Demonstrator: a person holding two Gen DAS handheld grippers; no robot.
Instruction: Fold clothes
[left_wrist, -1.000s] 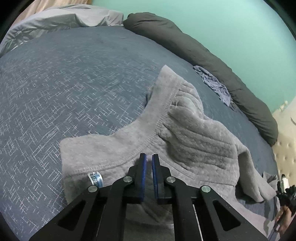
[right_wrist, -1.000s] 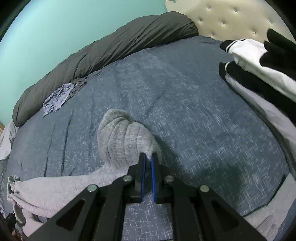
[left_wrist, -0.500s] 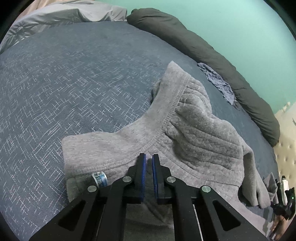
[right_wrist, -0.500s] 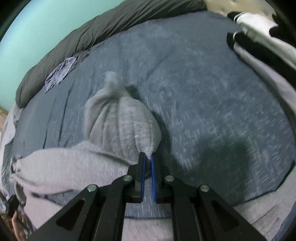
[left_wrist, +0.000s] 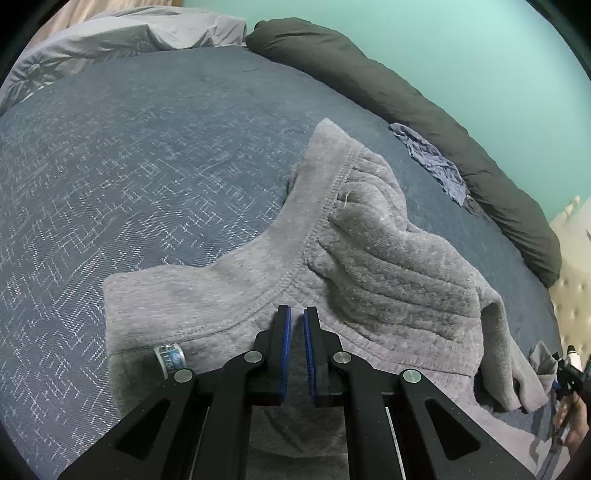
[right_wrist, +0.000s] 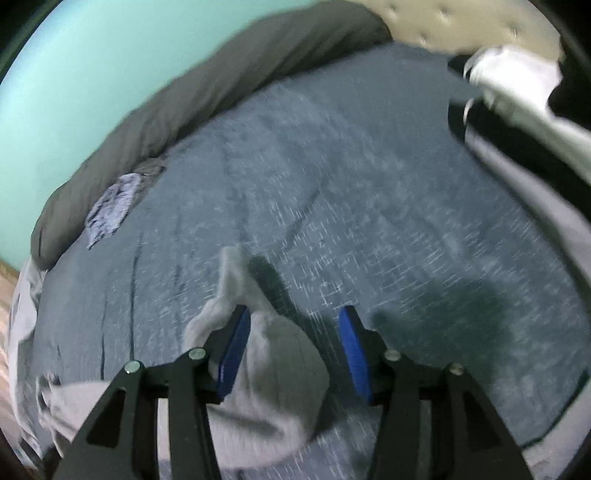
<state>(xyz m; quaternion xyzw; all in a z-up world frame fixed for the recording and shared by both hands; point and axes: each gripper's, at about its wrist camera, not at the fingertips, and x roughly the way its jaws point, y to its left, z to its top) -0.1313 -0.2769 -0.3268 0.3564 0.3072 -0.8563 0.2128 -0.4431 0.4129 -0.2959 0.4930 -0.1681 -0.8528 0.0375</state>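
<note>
A grey ribbed sweatshirt lies crumpled on the blue patterned bed cover. Its collar seam runs up the middle, and a size label shows at the lower left. My left gripper is shut, pinching the sweatshirt fabric just below the collar seam. In the blurred right wrist view, the sweatshirt's sleeve cuff lies between the jaws of my right gripper. Those jaws are opening. The cuff rests against the left pad, with a wide gap to the right pad.
A dark rolled duvet lines the far side of the bed under the mint wall, with a small blue cloth beside it. Pale grey bedding lies at the far left. A black-and-white garment sits near the tufted headboard.
The right gripper swung across the bed with the sleeve cuff, then spread its jaws off it. The left gripper stayed shut in place on the sweatshirt.
</note>
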